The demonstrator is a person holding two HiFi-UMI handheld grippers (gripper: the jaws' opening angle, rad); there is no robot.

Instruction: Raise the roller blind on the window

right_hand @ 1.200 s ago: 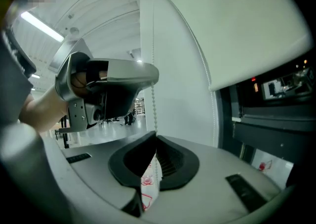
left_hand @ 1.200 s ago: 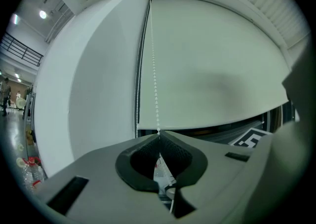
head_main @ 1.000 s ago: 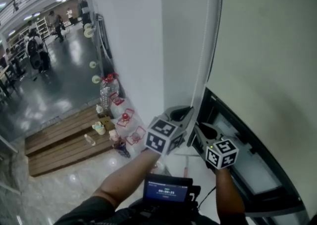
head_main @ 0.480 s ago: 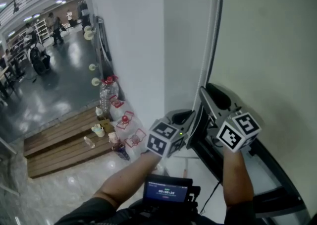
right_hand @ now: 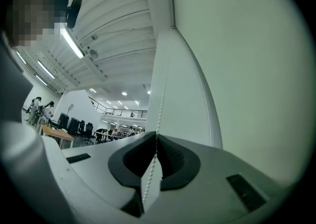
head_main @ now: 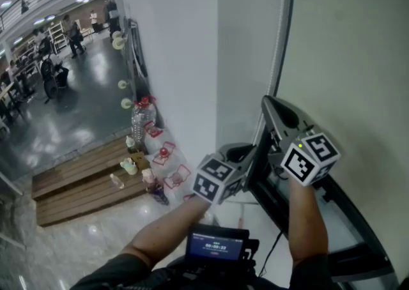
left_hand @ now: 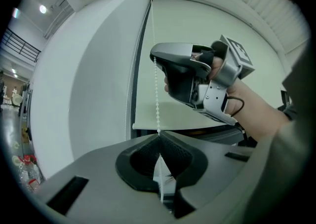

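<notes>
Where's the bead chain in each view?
Head view: bead chain runs down centre-right, left of the roller blind.
Left gripper view: centre, vertical, from the right claw, just closed on it, down into the shut left claw.
Right gripper view: centre, rising from the claw tips.
Shared landmark: that pale blind, right of the chain everywhere.
</notes>
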